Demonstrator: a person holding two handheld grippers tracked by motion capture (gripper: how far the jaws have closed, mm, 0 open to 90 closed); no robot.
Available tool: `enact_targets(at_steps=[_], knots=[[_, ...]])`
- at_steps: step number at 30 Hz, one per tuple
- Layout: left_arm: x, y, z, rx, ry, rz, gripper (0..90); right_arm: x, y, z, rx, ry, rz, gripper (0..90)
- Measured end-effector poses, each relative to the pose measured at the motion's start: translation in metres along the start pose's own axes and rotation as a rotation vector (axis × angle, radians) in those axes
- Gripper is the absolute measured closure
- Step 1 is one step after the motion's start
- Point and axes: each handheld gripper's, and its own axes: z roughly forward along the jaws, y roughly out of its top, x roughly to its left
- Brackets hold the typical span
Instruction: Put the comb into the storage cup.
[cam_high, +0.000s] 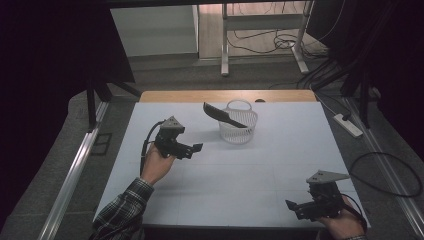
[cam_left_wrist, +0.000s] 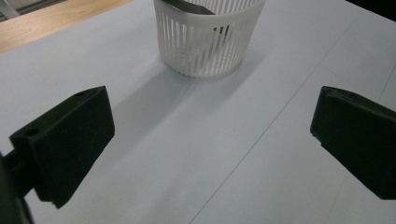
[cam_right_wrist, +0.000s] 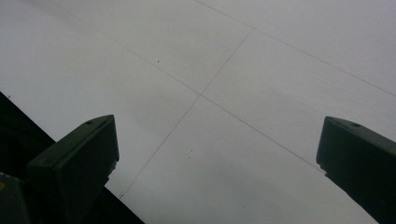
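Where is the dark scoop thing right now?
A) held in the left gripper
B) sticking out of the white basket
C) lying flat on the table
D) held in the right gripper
B: the dark scoop leans in the white basket, its end poking over the rim; both grippers hold nothing.

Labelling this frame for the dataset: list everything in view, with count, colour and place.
basket: 1, white slatted plastic, far middle of the table, ahead of the left gripper.
dark flat tool: 1, black, lying slanted in the basket, one end sticking out past its rim to the left; what it is I can't tell.
table: 1, white top with thin grid lines, wooden strip at the far edge.
power strip: 1, white, on the floor right of the table.
cables: several, black, on the floor beyond the table and at right.
left gripper: 1, black, fingers wide apart, left of the basket, holding nothing.
right gripper: 1, black, fingers wide apart, near right corner, holding nothing.
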Motion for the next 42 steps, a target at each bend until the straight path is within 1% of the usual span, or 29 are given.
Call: enact_targets(at_steps=[11,16,23,26,27,37,42], knots=[[-0.003,-0.008,-0.007,0.010,-0.004,-0.010,0.0,-0.001,0.000,-0.001,-0.006,0.001,0.007,0.0],[-0.005,-0.012,-0.010,0.015,-0.006,-0.018,0.0,0.000,0.000,-0.001,-0.007,0.003,-0.001,0.0],[-0.008,-0.018,-0.018,0.018,-0.004,-0.018,0.0,0.000,0.000,-0.001,-0.008,-0.001,-0.002,0.0],[-0.009,-0.021,-0.021,0.015,0.005,-0.015,0.0,0.000,0.000,-0.001,-0.009,-0.003,-0.001,0.0],[-0.010,-0.023,-0.024,0.004,0.015,-0.008,0.0,0.000,0.000,-0.001,-0.011,-0.007,0.000,0.0],[-0.015,-0.029,-0.035,-0.005,0.018,-0.002,0.0,0.000,0.000,-0.001,-0.006,-0.009,-0.002,0.0],[-0.016,-0.033,-0.041,-0.015,0.019,-0.008,0.0,0.000,0.000,-0.001,-0.006,-0.010,-0.003,0.0]])
